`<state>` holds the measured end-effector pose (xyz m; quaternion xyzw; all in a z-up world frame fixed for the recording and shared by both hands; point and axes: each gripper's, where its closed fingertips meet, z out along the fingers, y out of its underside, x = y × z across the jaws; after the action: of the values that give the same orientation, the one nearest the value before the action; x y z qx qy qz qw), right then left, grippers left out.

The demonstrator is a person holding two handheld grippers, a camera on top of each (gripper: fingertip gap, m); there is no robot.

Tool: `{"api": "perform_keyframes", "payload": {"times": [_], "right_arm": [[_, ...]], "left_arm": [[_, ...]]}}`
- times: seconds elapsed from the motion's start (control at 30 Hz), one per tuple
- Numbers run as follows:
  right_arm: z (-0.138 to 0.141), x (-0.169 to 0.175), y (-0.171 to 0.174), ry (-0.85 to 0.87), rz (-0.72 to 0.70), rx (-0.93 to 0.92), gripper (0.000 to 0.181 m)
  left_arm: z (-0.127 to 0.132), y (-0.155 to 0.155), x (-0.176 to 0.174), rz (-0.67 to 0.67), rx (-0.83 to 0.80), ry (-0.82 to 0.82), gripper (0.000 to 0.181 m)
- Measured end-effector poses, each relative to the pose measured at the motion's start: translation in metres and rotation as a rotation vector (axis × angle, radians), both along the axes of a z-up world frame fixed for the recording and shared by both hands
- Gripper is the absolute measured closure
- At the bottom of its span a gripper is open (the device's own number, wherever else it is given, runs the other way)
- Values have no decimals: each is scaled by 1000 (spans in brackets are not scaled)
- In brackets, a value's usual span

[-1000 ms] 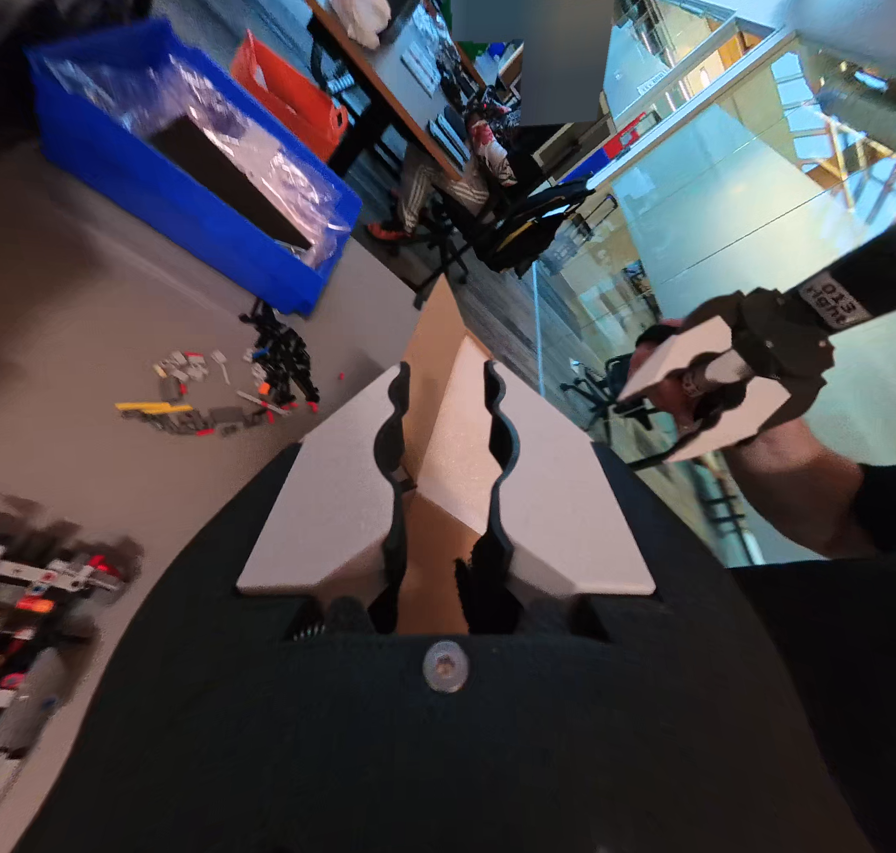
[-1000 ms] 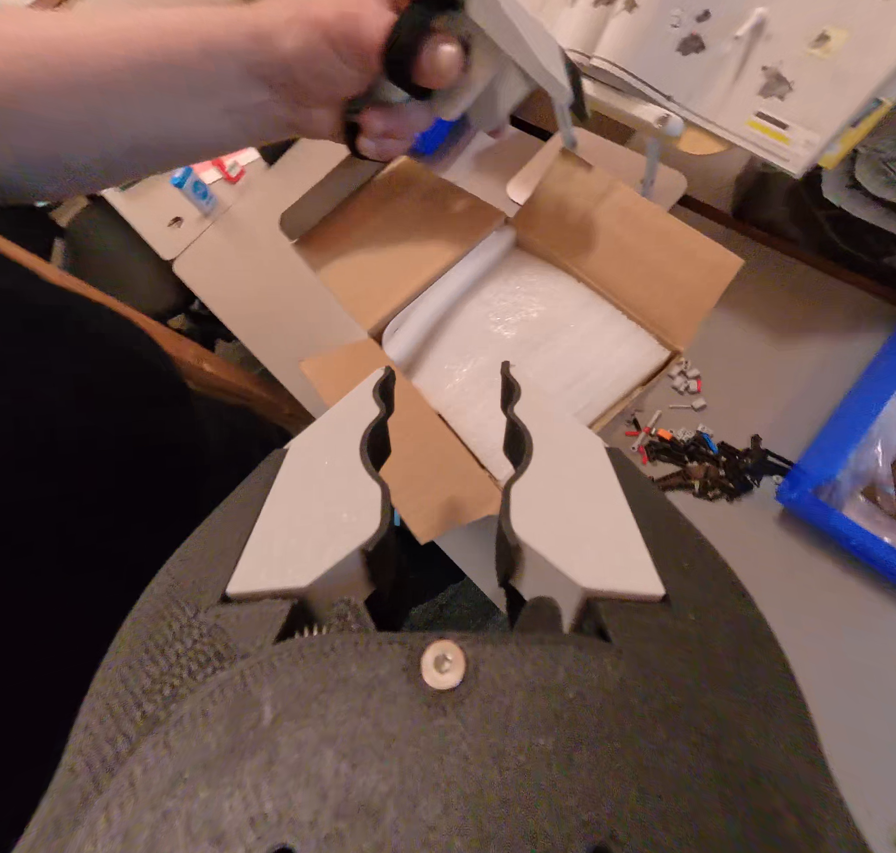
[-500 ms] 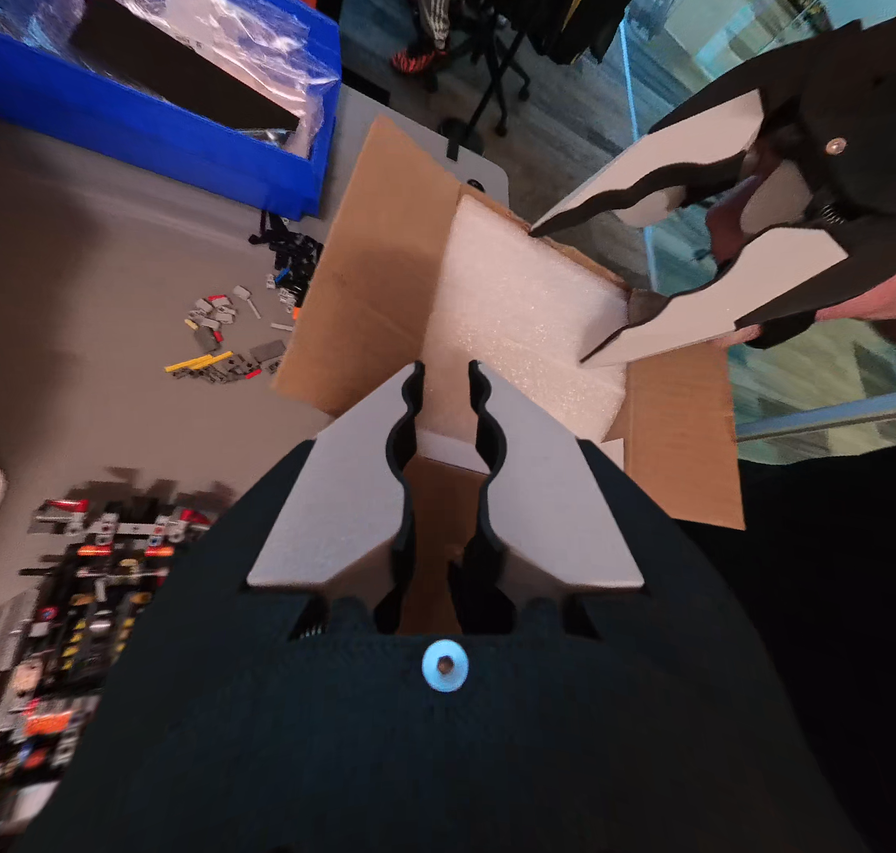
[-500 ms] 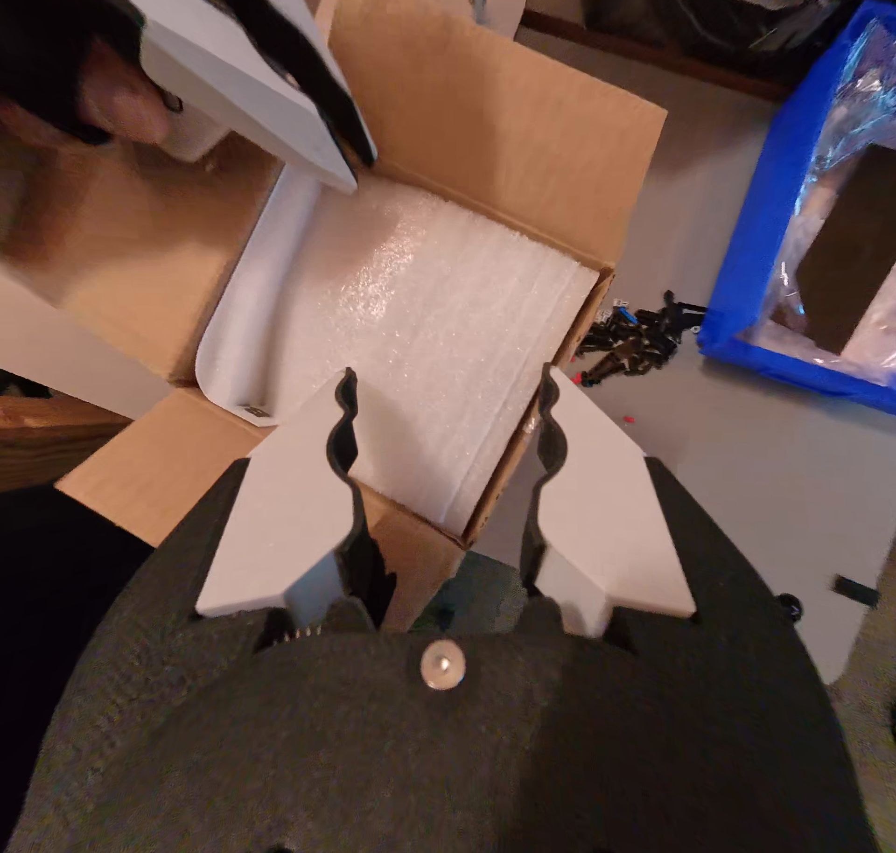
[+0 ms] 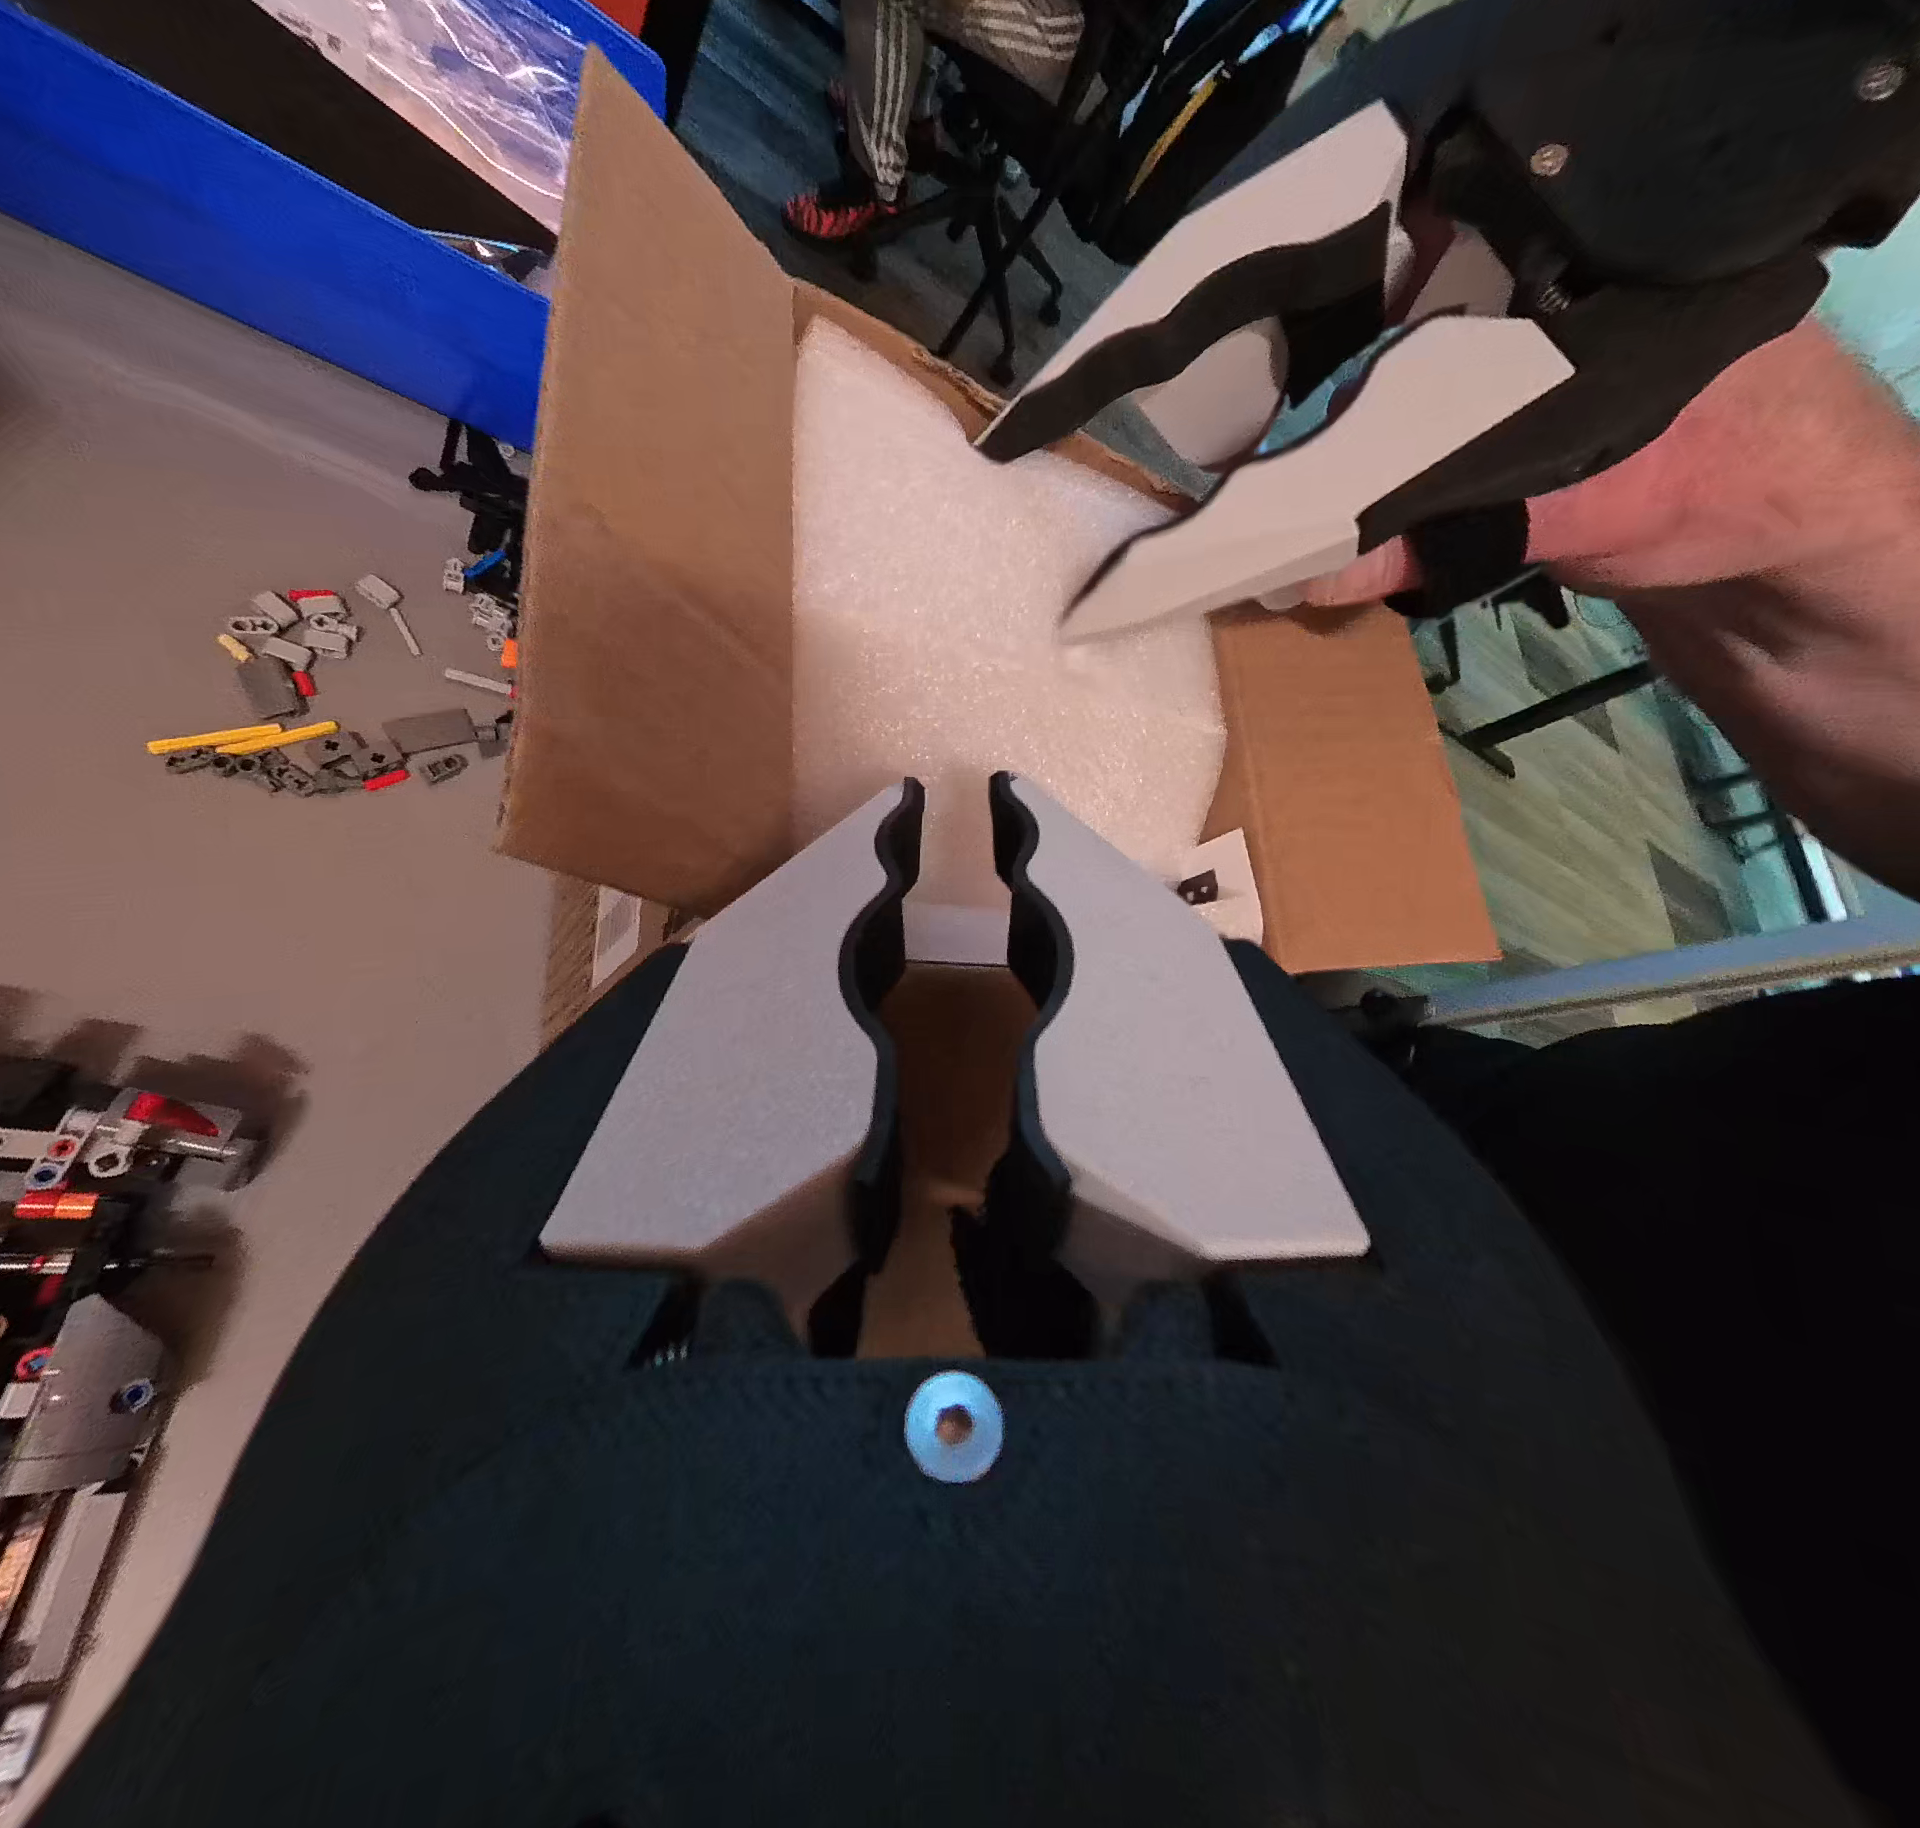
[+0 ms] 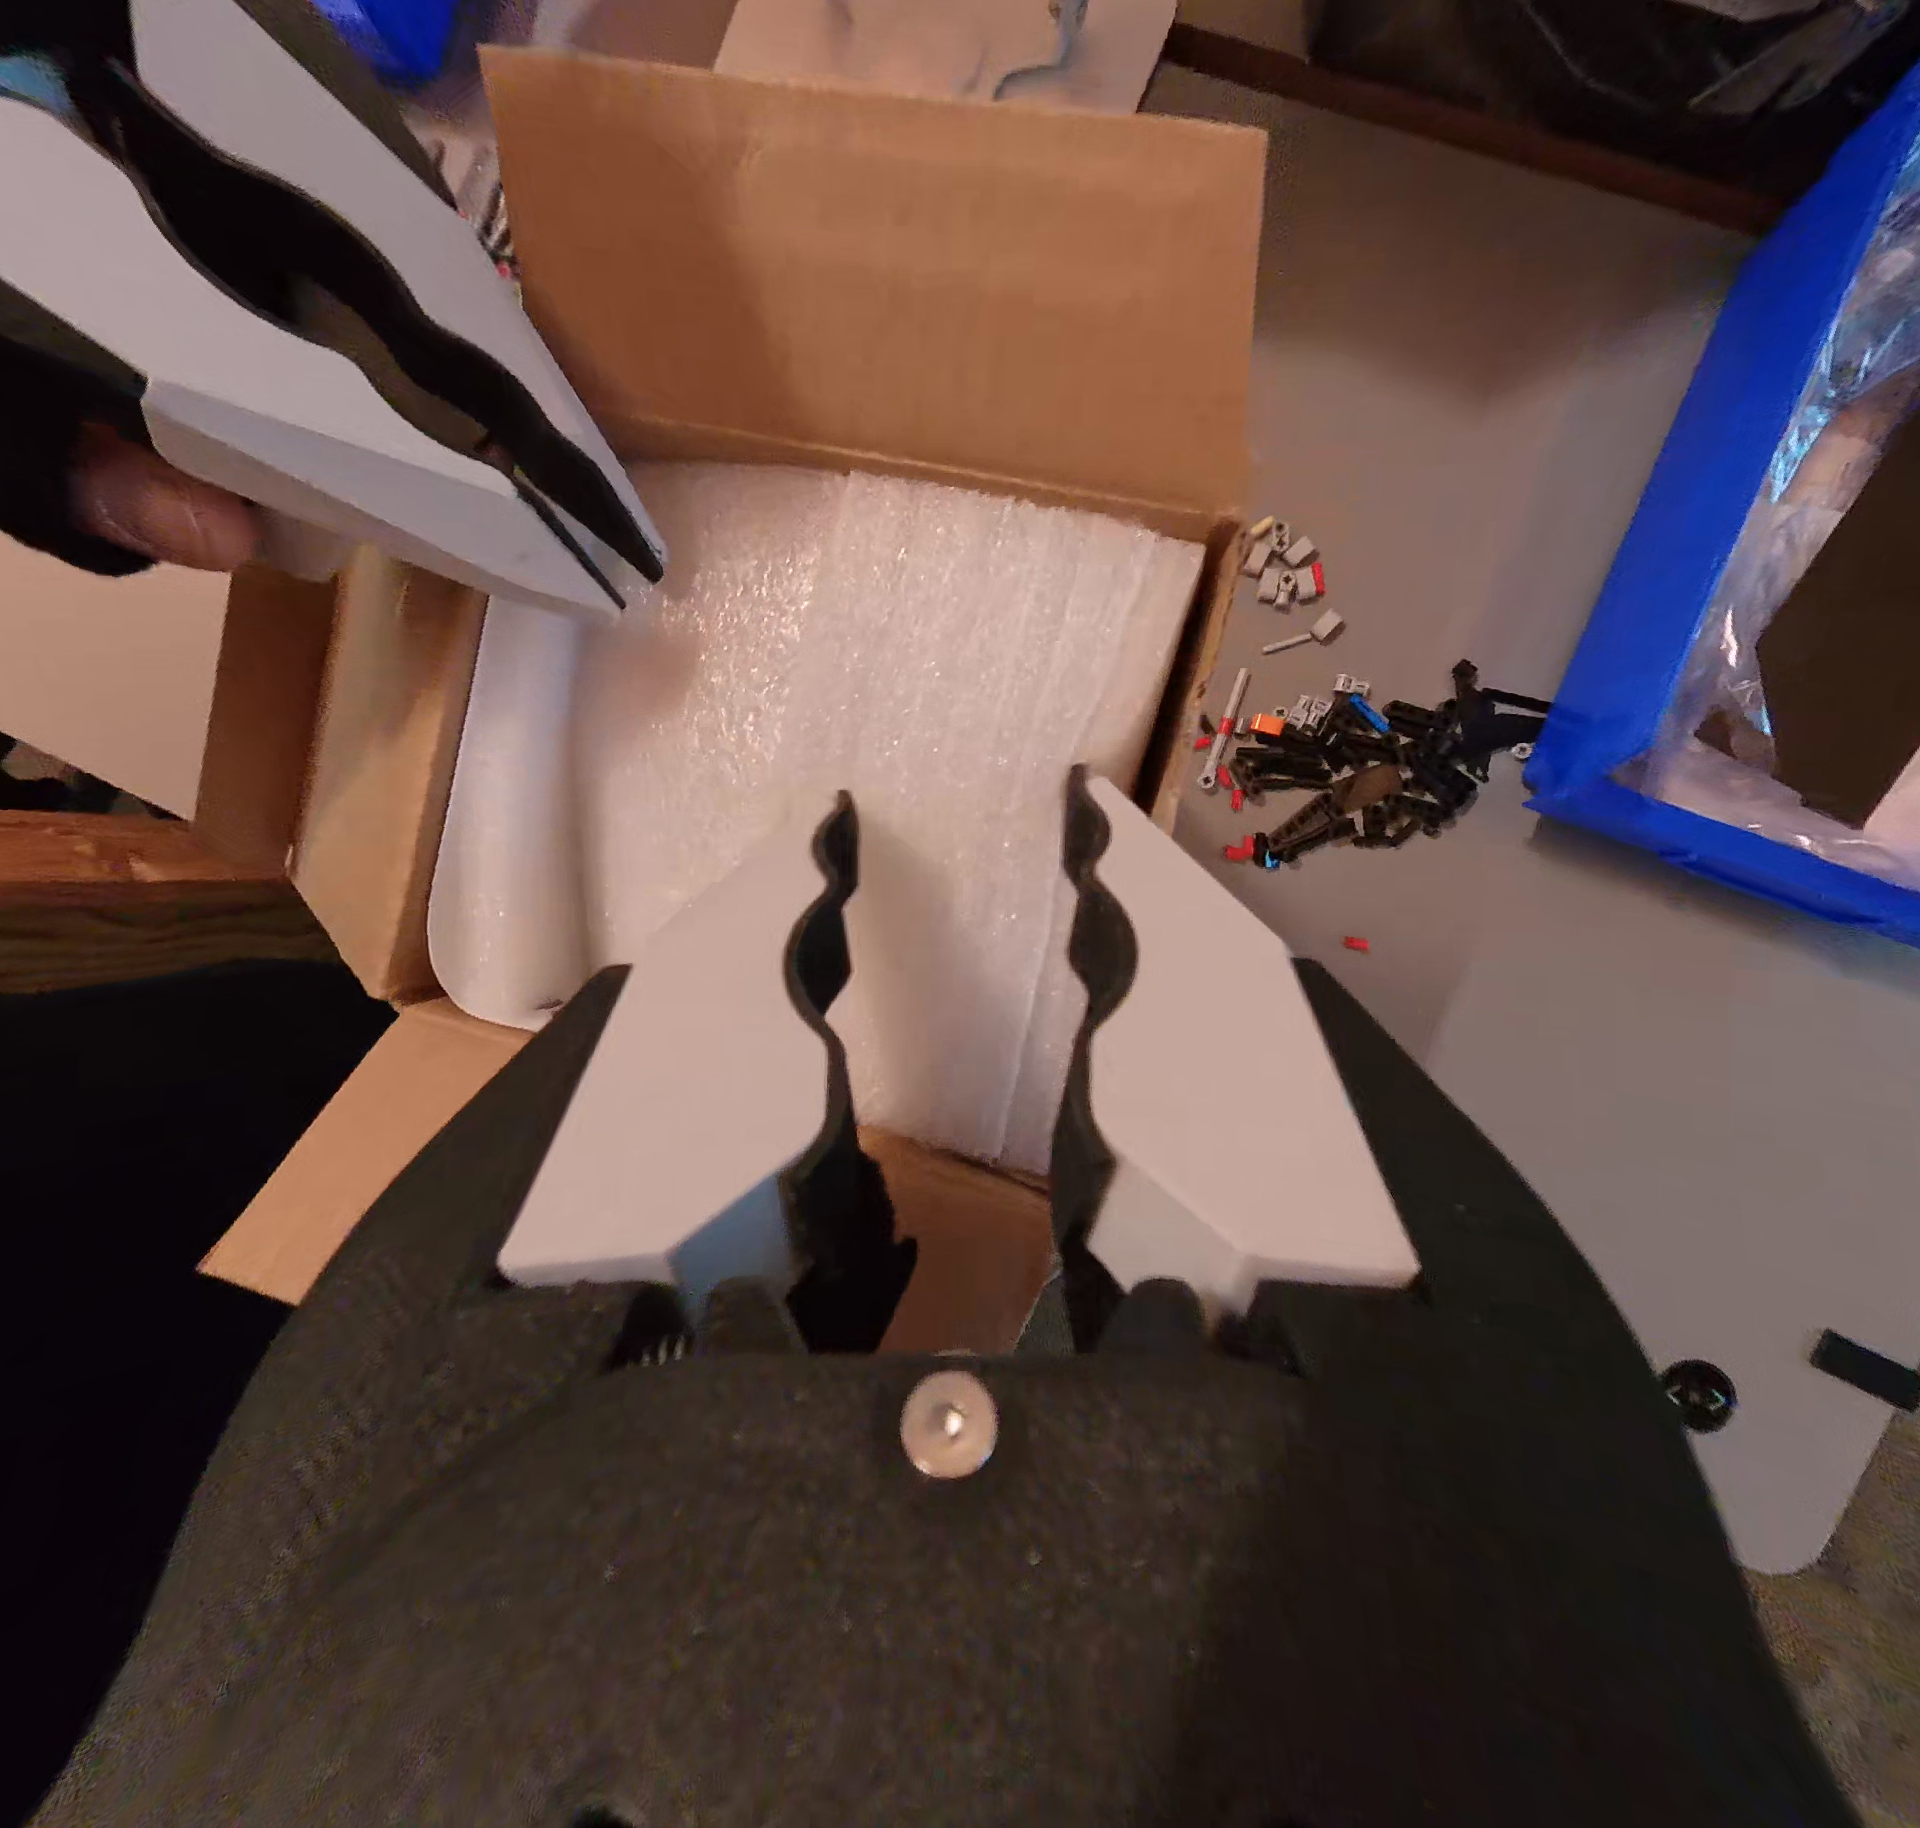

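An open cardboard box [image 5: 665,531] sits on the grey table with a white foam sheet [image 5: 935,583] lying in it. My left gripper [image 5: 954,791] hovers over the near edge of the foam. Its jaws stand a narrow gap apart with nothing between them. My right gripper [image 6: 958,791] is open and empty over the foam [image 6: 883,656] inside the box [image 6: 883,272]. In the left wrist view the right gripper [image 5: 1029,537] comes in from the upper right, and its lower fingertip [image 5: 1081,620] touches the foam. In the right wrist view the left gripper [image 6: 634,578] points in from the upper left.
A blue bin [image 5: 260,220] holding a plastic bag stands beyond the box and also shows in the right wrist view [image 6: 1714,531]. Small loose building parts [image 5: 312,698] lie beside the box, with black ones [image 6: 1351,760] near the bin. A part-built model [image 5: 83,1259] lies at the left. The table edge runs just behind the box.
Both grippers have swung in over the box. The left jaws have narrowed. The right gripper has opened wider and come down until its lower fingertip meets the foam.
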<state>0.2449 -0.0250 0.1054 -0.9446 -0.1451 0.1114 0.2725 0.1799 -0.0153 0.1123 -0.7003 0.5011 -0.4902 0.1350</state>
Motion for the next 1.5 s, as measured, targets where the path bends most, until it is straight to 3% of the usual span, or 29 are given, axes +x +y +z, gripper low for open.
{"api": "perform_keyframes", "payload": {"times": [0.07,0.2,0.23,0.27,0.4,0.5,0.63,0.77,0.93,1.2,1.5], "right_arm": [[5,-5,2,41,31,38,181],[8,-7,0,26,34,44,181],[11,-8,-2,36,33,37,173],[12,-10,-6,37,35,5,153],[14,-20,-15,-1,35,-61,127],[7,-9,-15,-87,-19,-66,112],[-3,-3,-10,-149,-25,-111,105],[-14,2,-8,-171,-18,-164,94],[-29,7,-3,-236,40,-175,103],[-27,14,-5,-292,145,-234,120],[-23,16,-5,-140,132,-228,127]], "left_arm": [[0,0,-1,14,11,-21,171],[2,2,-2,49,25,-54,170],[4,1,-2,49,24,-61,167],[7,1,-3,49,29,-68,163],[37,12,-5,88,148,-124,161],[50,30,-3,91,263,-88,161],[16,39,7,20,259,93,158],[5,38,18,44,159,81,180],[2,38,18,69,46,32,181],[3,30,19,80,26,-8,181],[3,27,16,94,26,-22,181]]}}
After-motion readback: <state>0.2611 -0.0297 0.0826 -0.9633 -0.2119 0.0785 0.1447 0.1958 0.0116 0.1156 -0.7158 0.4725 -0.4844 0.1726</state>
